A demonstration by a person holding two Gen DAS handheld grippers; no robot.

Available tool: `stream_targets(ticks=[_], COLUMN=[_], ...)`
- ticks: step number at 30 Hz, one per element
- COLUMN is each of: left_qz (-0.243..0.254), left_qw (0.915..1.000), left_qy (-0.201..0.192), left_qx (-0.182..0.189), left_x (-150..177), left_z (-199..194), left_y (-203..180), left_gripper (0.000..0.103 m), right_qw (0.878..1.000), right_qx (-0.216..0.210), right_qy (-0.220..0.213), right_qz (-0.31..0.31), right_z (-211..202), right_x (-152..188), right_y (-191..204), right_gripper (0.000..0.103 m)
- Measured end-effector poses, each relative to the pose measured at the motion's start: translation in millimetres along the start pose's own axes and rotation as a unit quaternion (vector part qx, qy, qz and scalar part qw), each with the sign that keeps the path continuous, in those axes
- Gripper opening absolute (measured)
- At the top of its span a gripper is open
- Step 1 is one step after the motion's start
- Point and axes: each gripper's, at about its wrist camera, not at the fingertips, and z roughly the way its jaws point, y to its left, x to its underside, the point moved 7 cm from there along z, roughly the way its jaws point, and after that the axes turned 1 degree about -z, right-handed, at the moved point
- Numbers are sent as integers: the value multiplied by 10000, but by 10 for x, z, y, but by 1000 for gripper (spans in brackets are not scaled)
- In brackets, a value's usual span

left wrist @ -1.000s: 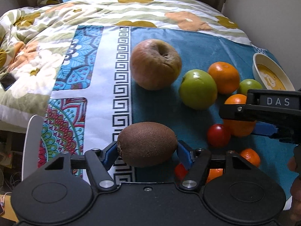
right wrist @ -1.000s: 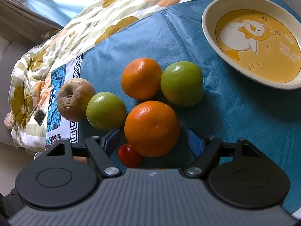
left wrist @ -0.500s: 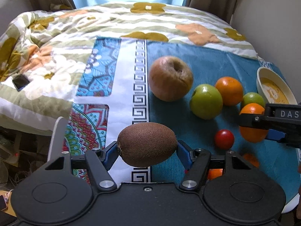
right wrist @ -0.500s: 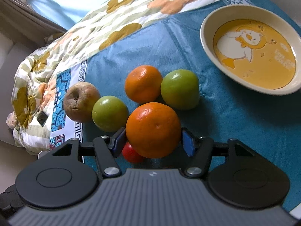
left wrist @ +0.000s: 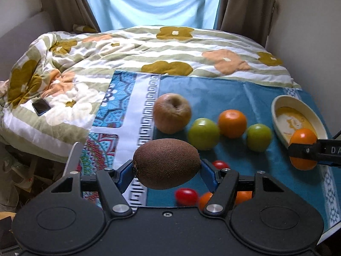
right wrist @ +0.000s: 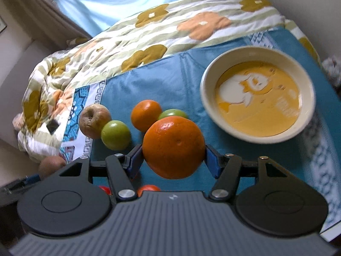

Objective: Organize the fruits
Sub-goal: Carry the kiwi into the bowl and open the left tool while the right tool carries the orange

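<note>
My left gripper (left wrist: 167, 166) is shut on a brown kiwi (left wrist: 167, 163), held above the blue cloth (left wrist: 213, 91). My right gripper (right wrist: 173, 150) is shut on a large orange (right wrist: 173, 147), lifted off the cloth just left of the cream bowl (right wrist: 307, 81) with a yellow duck picture. The same orange (left wrist: 302, 148) and bowl (left wrist: 277, 115) show at the right of the left wrist view. On the cloth lie a brownish apple (left wrist: 171, 113), two green fruits (left wrist: 203, 133) (left wrist: 259, 137), another orange (left wrist: 232, 123), and cherry tomatoes (left wrist: 186, 196).
The cloth lies on a flowered quilt (left wrist: 127, 49) on a bed. A dark phone (left wrist: 41, 106) lies on the quilt at the left. Small oranges (left wrist: 205, 200) sit near the cloth's front edge. A wall stands at the right.
My right gripper closed on the large orange and lifted it toward the bowl. My left gripper rose and drew back with the kiwi in it.
</note>
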Motion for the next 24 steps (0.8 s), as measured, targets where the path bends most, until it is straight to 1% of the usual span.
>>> stream_targets(ticks=[4, 7, 12, 18, 24], left_qz=[0, 20, 165, 423, 680], left_qw=[10000, 9999, 9991, 9973, 9951], left_qy=[-72, -109, -188, -288, -313], left_qx=[34, 133, 329, 536, 640], left_x=[5, -11, -79, -253, -445], left_z=[-106, -140, -116, 107, 452], left_y=[-342, -617, -1121, -1747, -2257], left_gripper=[70, 70, 70, 70, 70], right_qw=[10000, 9999, 9997, 9988, 9978], right_qx=[-64, -68, 73, 167, 193], right_qy=[38, 37, -80, -243, -364], right_qz=[-52, -122, -222, -401, -512], right_z=[-161, -273, -421, -452, -319], right_x=[-3, -34, -164, -425, -757], right_y=[-268, -489, -890, -1356, -1735], right_gripper=[76, 76, 76, 76, 76])
